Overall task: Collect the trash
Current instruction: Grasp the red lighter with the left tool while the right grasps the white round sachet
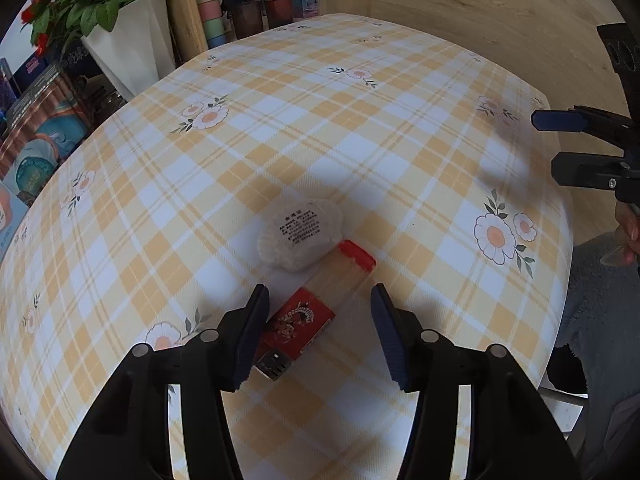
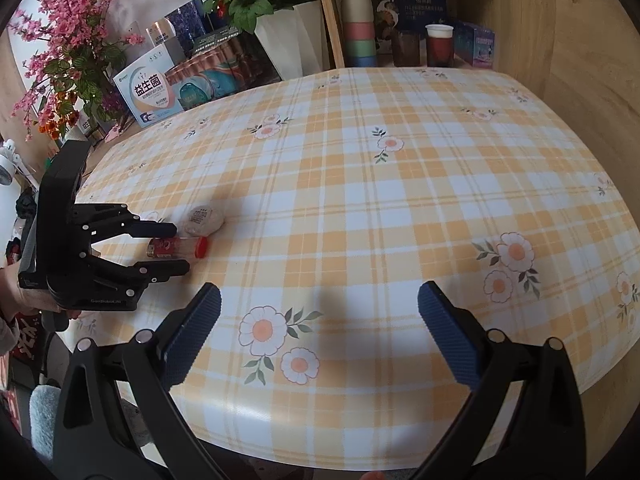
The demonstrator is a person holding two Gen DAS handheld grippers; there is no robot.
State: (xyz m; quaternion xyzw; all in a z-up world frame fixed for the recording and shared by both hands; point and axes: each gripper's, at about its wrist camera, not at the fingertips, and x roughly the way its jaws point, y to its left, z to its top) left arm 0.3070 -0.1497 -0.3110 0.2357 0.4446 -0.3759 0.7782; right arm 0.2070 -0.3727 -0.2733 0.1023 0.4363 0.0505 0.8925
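Observation:
A clear plastic tube (image 1: 320,300) with a red cap and a red label lies on the checked tablecloth (image 1: 360,120). A round white packet (image 1: 300,234) with printed text touches its far side. My left gripper (image 1: 320,332) points down over the tube with a finger on each side. The left pad sits beside the label end and the right pad stands apart, so the jaws are open. In the right wrist view the left gripper (image 2: 181,249) straddles the tube (image 2: 200,247) beside the packet (image 2: 204,220). My right gripper (image 2: 320,320) is open over the tablecloth (image 2: 400,200), holding nothing; it also shows at the picture's edge (image 1: 546,144).
Along the back stand a white vase of red roses (image 2: 296,36), stacked pastel cups (image 2: 358,28), a cup of dark drink (image 2: 438,46) and boxes (image 2: 148,88). Pink blossoms (image 2: 68,32) rise at the left. A wooden wall (image 2: 560,40) bounds the right. A hand (image 2: 24,292) holds the left gripper.

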